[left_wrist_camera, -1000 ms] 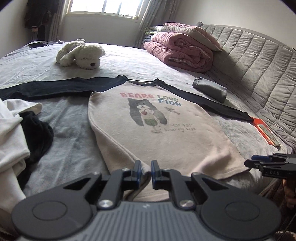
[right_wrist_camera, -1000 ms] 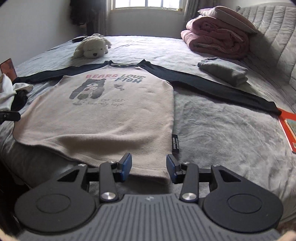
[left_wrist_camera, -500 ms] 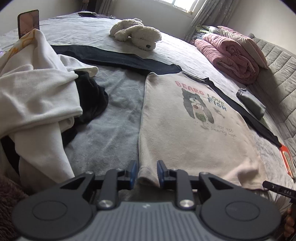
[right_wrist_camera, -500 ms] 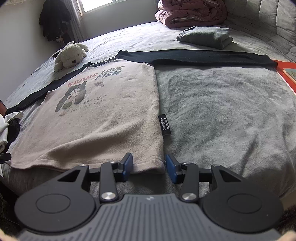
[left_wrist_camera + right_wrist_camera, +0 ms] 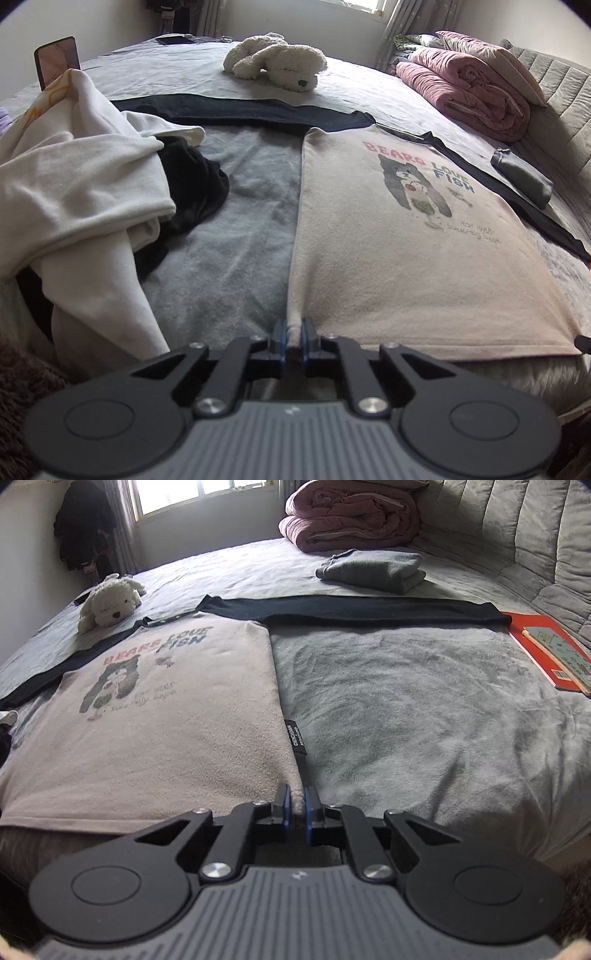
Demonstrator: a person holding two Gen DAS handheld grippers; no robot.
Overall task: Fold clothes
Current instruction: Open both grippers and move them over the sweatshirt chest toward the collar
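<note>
Both wrist views skim low across one shirt (image 5: 406,258).

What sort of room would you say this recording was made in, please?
Most likely a bedroom: a wide bed under a grey fleece blanket, a padded grey quilted headboard, and a rolled pink quilt beside a white plush dog. A beige bear-print shirt lies spread for folding.

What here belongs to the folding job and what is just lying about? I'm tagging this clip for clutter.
Part of the job:
- beige long-sleeved shirt with dark sleeves and bear print
- left gripper, jaws shut on its hem corner
- right gripper, jaws shut on the other corner

Lying about:
- white plush dog
- rolled pink quilt
- red flat book
</note>
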